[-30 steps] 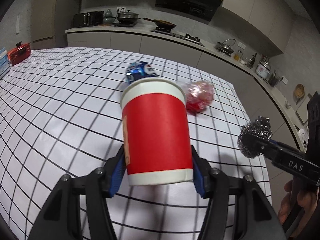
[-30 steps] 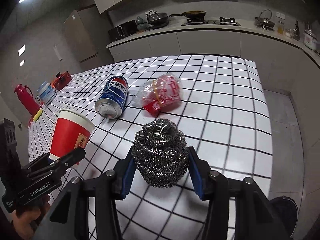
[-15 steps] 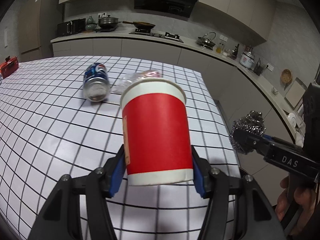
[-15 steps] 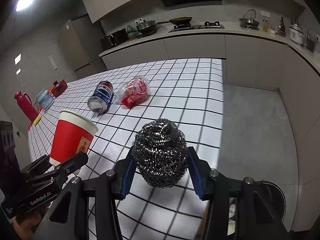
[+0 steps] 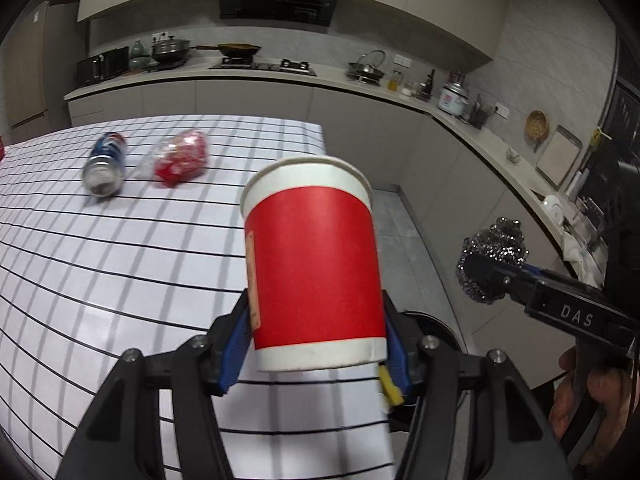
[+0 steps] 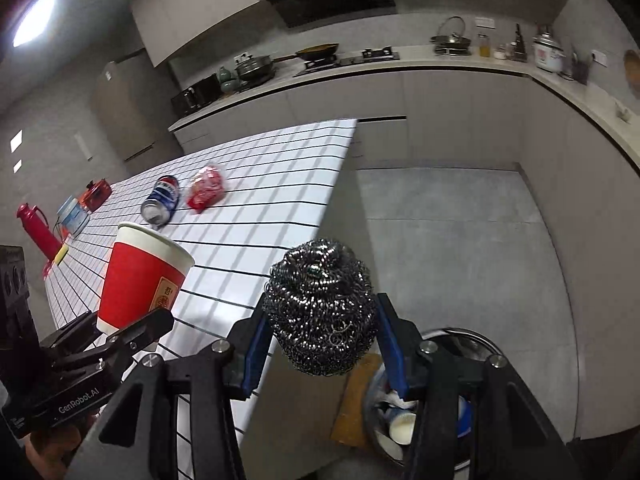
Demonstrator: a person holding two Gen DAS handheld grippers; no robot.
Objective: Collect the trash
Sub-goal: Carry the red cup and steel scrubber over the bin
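Observation:
My left gripper point(image 5: 316, 344) is shut on a red paper cup point(image 5: 312, 264) with a white rim, held upright above the table's right edge; the cup also shows in the right wrist view point(image 6: 140, 280). My right gripper point(image 6: 322, 344) is shut on a steel wool scourer point(image 6: 322, 308), held off the table over the floor, above a round trash bin point(image 6: 472, 340) that holds cups and paper. The scourer also shows in the left wrist view point(image 5: 494, 264). A blue soda can point(image 5: 105, 164) and a red crumpled plastic wrapper point(image 5: 182, 158) lie on the checked table point(image 5: 100, 260).
A red thermos point(image 6: 36, 232), a red pot point(image 6: 96, 192) and a tub point(image 6: 72, 214) stand at the table's far left. A brown cardboard piece point(image 6: 356, 396) leans by the bin. Kitchen counters with cookware point(image 5: 248, 68) run along the back and right walls.
Both grippers have moved right with their loads, from over the table to its right edge. The bin on the floor has come into view under the right gripper.

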